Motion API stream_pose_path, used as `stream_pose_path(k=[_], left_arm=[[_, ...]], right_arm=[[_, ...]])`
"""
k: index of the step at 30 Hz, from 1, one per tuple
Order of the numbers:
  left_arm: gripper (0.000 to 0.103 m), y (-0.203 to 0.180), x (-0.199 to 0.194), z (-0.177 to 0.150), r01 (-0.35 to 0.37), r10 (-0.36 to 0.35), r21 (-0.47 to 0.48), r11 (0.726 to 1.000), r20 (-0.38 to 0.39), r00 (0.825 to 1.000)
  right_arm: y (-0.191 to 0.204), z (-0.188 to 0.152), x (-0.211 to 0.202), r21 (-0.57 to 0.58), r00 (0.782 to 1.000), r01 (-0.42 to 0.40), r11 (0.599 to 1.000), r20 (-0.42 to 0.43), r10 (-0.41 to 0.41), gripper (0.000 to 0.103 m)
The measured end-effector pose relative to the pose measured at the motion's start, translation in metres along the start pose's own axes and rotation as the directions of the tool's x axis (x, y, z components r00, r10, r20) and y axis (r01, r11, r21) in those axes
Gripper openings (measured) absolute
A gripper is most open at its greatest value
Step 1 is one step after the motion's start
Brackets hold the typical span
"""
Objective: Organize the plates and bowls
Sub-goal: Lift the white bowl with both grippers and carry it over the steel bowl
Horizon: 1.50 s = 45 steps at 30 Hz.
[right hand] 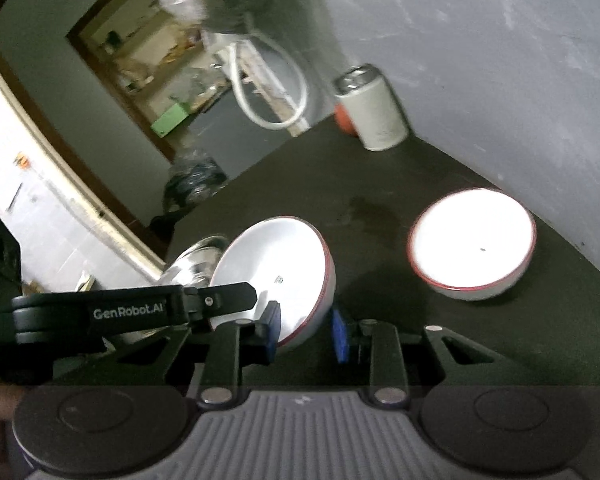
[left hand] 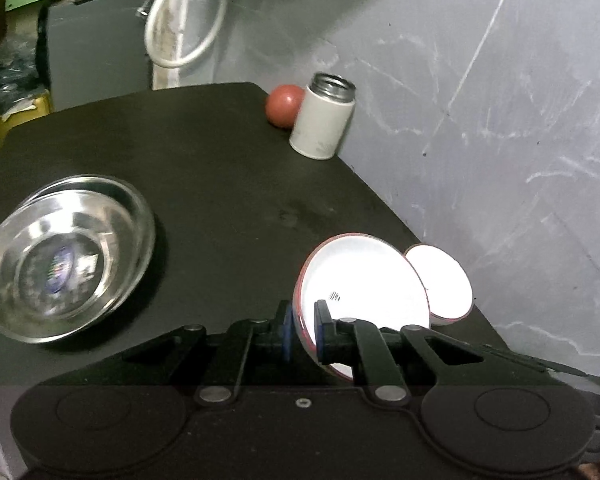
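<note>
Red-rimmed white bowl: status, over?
Left gripper shut on tilted red-rimmed white bowl. Right gripper open beside it. Second white bowl on black table.

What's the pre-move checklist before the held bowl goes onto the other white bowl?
1. Left gripper grip on held bowl: ok, pads clamp its rim.
2. Held bowl attitude: not ok, tilted steeply on edge; level it before stacking.
3. Target bowl: ok, upright on the table, nothing visible inside.
4. Right gripper: ok, open and holding nothing, but close to the held bowl.
5. Path to target: ok, bare table between; flask and tomato stand far back.
6. Steel plate: ok, off to the left, apart from both bowls.
</note>
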<state>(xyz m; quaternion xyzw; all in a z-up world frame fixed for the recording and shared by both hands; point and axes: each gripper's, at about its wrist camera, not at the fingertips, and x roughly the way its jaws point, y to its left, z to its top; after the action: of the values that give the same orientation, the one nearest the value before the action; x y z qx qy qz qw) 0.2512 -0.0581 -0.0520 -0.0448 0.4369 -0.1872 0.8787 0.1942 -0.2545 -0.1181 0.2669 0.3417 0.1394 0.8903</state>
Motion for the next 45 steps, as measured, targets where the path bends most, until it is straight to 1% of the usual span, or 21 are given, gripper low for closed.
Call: stream_pose_path(k=[2,7,12,17,21,26,33,38,45], left_arm=[[0.012,0.004,-0.01,-0.003,-0.002,0.003,-0.013,1.0,0.011,1.0],[0.011,0.02,-0.049,-0.015,-0.009,0.011,-0.038,0.999,0.052,0.999],[0.012,0.038,-0.096,-0.035,-0.028,0.032,-0.043,0.999,0.091,0.995],[0.012,0.059,-0.124,-0.056,-0.047,0.055,-0.093,0.995,0.095,0.994],[0.012,0.072,-0.14,-0.074,-0.056,0.068,-0.132,0.99,0.088,0.994],[0.012,0.083,-0.143,-0.092,-0.053,0.063,-0.172,0.984,0.051,0.997],[0.013,0.087,-0.134,-0.106,-0.062,0.059,-0.189,0.98,-0.017,0.998],[0.013,0.09,-0.125,-0.107,-0.056,0.046,-0.193,0.98,-0.052,0.998],[0.012,0.093,-0.115,-0.102,-0.056,0.042,-0.185,0.981,-0.079,0.996]], right_arm=[[0.011,-0.001,-0.004,-0.026,1.0,-0.013,1.0,-0.007,0.013,0.032],[0.043,-0.009,-0.016,-0.113,0.998,-0.065,0.991,-0.03,0.062,0.032],[0.081,-0.018,-0.028,-0.217,0.987,-0.139,0.966,-0.106,0.118,0.032],[0.116,-0.032,-0.037,-0.299,0.975,-0.193,0.935,-0.169,0.147,0.032],[0.135,-0.041,-0.041,-0.33,0.966,-0.215,0.919,-0.21,0.151,0.032],[0.146,-0.052,-0.041,-0.346,0.954,-0.213,0.914,-0.275,0.118,0.032],[0.152,-0.067,-0.031,-0.364,0.938,-0.152,0.919,-0.345,0.019,0.032],[0.15,-0.069,-0.028,-0.359,0.93,-0.119,0.926,-0.368,-0.023,0.032],[0.149,-0.068,-0.018,-0.347,0.918,-0.099,0.932,-0.394,-0.049,0.032]])
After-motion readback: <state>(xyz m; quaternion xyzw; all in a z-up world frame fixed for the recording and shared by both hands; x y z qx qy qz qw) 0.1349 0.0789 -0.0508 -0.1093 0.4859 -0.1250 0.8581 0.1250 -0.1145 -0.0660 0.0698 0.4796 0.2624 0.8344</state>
